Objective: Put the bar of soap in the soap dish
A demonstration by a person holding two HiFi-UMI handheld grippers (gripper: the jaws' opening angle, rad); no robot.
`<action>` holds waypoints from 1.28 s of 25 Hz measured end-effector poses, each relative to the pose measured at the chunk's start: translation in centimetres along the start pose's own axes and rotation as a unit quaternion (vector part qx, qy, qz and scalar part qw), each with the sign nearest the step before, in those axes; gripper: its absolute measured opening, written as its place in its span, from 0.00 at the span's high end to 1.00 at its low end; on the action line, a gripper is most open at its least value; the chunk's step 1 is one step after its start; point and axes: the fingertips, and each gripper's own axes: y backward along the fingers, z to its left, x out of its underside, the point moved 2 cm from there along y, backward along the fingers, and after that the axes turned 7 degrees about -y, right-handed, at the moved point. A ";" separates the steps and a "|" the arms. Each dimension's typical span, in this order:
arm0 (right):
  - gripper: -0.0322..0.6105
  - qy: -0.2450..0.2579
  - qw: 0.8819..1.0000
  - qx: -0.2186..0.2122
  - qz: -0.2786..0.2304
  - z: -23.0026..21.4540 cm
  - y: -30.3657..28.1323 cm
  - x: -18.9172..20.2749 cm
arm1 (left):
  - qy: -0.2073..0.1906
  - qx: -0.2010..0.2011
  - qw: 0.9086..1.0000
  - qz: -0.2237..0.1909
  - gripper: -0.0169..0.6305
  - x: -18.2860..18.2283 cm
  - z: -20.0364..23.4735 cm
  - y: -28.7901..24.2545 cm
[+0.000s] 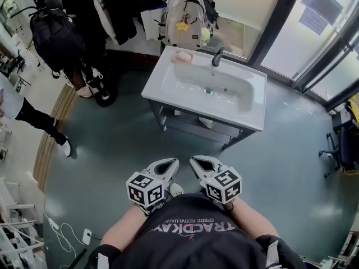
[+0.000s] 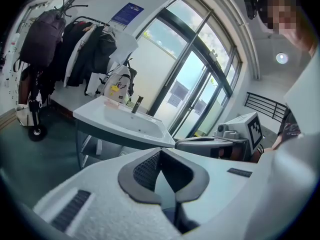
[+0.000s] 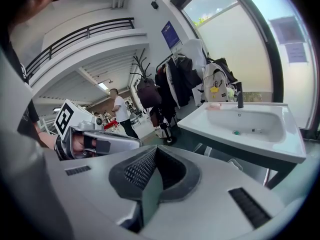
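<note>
Left claw point(image 1: 170, 162) and right claw point(image 1: 195, 160) both closed, empty, side by side, pink bar of soap point(image 1: 183, 56) on far left corner of sink point(image 1: 253, 109)

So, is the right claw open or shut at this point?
Shut. In the right gripper view the right claw has its jaws closed together at the tips, with nothing held between them.

soap point(image 1: 183, 56) on the sink's point(image 1: 247, 114) back left corner, tap point(image 1: 217, 56) to its right; backpack point(image 1: 185, 15) behind the sink; left gripper point(image 1: 168, 162) and right gripper point(image 1: 195, 160) side by side before it, well apart
</note>
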 end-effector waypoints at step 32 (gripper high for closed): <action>0.93 0.000 1.000 0.002 -0.003 1.7 1.0 1.9 | -0.005 0.014 1.000 -0.003 0.96 1.5 -1.7 1.5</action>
